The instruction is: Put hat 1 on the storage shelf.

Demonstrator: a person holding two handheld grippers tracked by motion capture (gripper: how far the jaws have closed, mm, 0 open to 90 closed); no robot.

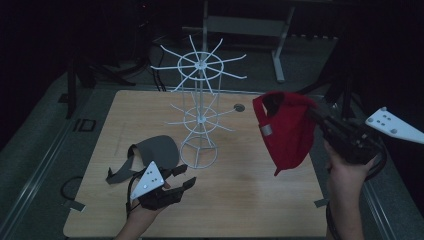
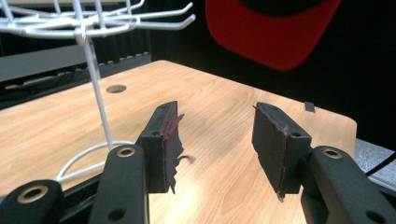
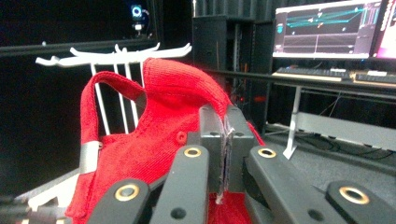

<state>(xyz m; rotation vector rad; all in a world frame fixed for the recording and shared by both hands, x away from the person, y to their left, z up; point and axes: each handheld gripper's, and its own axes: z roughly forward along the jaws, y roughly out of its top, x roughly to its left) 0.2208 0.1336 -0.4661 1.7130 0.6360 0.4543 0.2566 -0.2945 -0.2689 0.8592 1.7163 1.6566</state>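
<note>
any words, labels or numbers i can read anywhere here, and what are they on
No text can be read.
Monitor behind the table, in the right gripper view: coloured lines and graph panels, any writing too small and blurred to read.
Red cap held by the right gripper: no logo or lettering on the sides that show.
Grey cap, white wire rack, left gripper: no markings.

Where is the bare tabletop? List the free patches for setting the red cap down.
Free: the wood between the white wire rack and the table's right edge, under the red cap; also the near strip. Crowded: front left, around the grey cap and left gripper.
</note>
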